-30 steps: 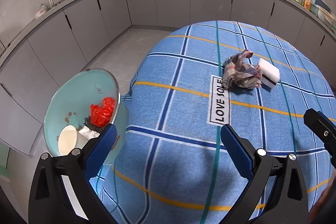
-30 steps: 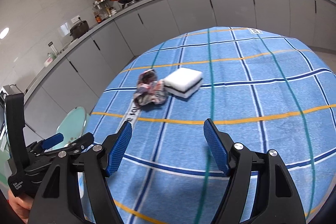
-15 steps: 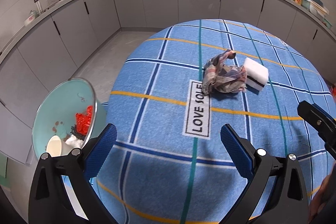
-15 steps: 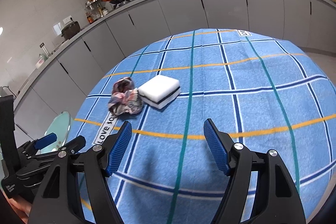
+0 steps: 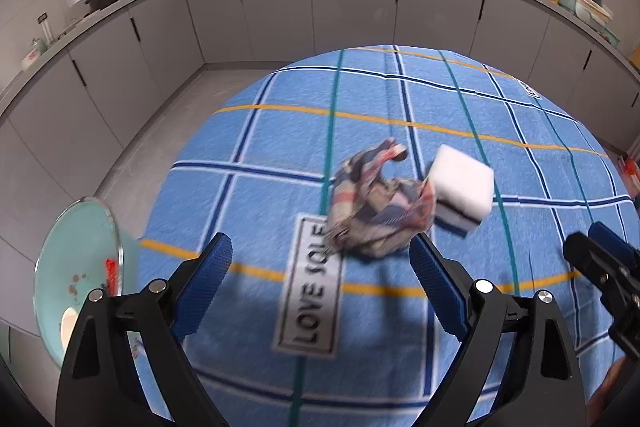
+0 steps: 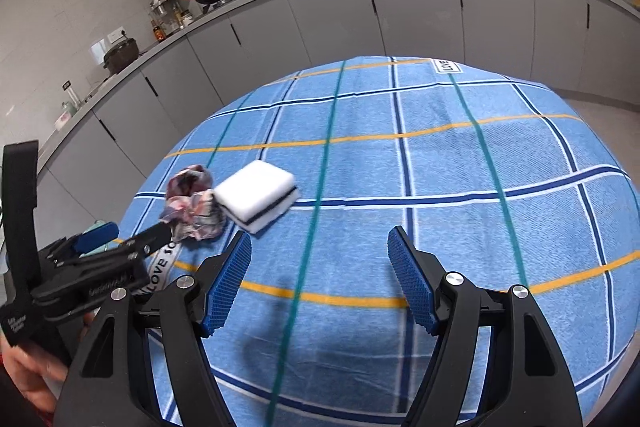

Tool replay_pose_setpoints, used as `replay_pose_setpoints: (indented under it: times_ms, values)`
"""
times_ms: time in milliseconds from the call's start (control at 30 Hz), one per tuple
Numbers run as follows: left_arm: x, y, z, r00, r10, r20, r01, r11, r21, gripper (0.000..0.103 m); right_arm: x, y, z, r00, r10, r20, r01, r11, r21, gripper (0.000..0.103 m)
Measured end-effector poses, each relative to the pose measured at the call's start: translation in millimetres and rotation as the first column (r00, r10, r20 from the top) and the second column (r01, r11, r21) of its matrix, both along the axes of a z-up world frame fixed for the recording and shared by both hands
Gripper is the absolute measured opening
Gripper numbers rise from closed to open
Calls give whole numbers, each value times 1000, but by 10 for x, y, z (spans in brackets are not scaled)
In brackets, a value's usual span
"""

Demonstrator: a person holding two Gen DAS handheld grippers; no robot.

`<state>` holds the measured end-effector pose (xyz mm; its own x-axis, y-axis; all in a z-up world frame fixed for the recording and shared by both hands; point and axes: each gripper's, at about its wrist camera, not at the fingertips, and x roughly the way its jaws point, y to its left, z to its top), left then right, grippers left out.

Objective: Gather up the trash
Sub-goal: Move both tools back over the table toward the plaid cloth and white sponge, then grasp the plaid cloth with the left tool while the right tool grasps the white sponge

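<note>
Two hand-held grippers hung over the blue checked cloth [image 5: 256, 211] on the worktop. Against a second earlier, the left hand-held gripper [image 5: 320, 267] had slid toward the crumpled wad [image 5: 380, 211], which lay much nearer its tips, and the bin [image 5: 76, 267] had dropped to the view's left edge. Its jaws were closing yet stood wide, the wad just beyond the pads, untouched. The right hand-held gripper [image 6: 320, 267] kept the same middling gap, with only cloth between its fingers. The sponge [image 6: 258, 197] touched the wad on its right. Both sat near the cloth's left edge, with bare cloth stretching away right. A label [image 5: 312, 291] read "LOVE SOLE".
</note>
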<state>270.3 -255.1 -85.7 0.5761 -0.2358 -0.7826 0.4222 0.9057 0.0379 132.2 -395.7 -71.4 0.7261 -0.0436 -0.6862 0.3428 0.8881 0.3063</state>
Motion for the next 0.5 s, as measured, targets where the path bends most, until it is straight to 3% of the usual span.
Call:
replay_pose_setpoints:
  times_ms: [300, 400, 500]
  values:
    - [144, -260, -126, 999, -30, -29, 30, 999, -12, 82, 104, -86, -50, 1000, 24, -9, -23, 1000, 14, 71]
    - [157, -294, -150, 999, -45, -28, 45, 999, -17, 70, 140, -84, -56, 999, 34, -11, -34, 999, 14, 71]
    - [157, -277, -149, 996, -76, -40, 74, 996, -58, 49, 201, -92, -57, 998, 53, -15, -52, 998, 22, 71]
